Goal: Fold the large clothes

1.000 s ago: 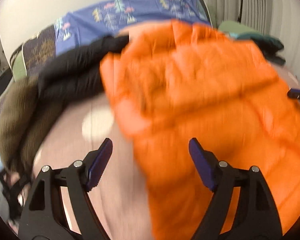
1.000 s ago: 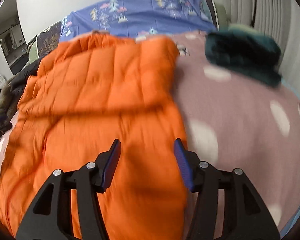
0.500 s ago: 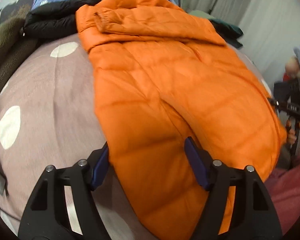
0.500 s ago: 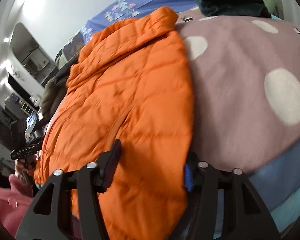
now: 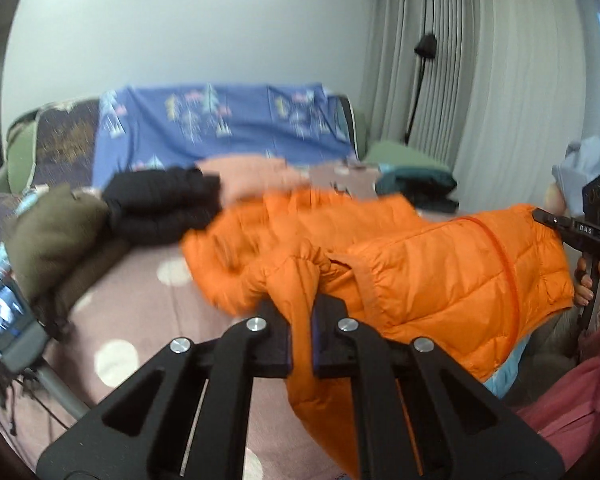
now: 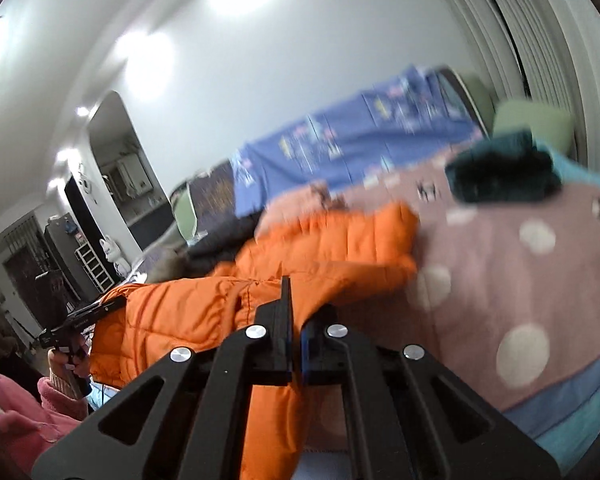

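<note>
Orange jacket (image 5: pixel 452 276) hem in both grippers

Left gripper (image 5: pixel 300 332): matte black triangular-cutout frame, silver screws, blue-padded fingers (image 5: pixel 287 340). Right gripper (image 6: pixel 296 336): same. Pink fleece sleeve (image 6: pixel 56 396), 8 o'clock.

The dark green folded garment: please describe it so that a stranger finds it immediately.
Look at the pink dotted blanket on the bed. At its far end, near the grey curtain, lies the dark green folded garment. Only it is teal-green; the others are orange, black and olive.
</note>
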Demonstrator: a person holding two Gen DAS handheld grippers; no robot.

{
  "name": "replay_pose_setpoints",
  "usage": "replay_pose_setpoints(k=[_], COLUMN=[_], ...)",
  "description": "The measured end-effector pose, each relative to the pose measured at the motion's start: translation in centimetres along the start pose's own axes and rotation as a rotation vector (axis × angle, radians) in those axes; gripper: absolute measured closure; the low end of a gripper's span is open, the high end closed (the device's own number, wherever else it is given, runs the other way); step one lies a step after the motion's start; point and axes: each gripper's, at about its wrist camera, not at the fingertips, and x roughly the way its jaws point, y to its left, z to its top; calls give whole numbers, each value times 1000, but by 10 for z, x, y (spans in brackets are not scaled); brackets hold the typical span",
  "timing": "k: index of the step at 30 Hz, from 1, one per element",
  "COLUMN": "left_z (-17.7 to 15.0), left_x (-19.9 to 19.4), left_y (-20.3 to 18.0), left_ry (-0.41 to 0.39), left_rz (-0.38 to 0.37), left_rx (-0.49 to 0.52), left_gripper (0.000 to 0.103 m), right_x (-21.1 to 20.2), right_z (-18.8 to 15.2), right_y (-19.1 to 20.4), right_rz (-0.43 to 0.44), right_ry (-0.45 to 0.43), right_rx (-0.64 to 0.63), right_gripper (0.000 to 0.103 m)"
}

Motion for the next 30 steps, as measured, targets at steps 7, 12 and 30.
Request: replay_pose_setpoints(k=[7,12,30], left_z=[12,27,13], left_x=[25,98,195], left_y=[-1,24,68], left_ry=[28,112,264], left_rz=[84,139,121], left_rx=[48,61,-20], left_gripper=[95,93,71], right_x=[45,123,180], right_z=[18,28,13], right_y=[-10,-45,-80], right_rz=[-58,-127,-166], right_ry=[-13,58,264], right_rx=[-72,-51,57], right_gripper=[100,100,31])
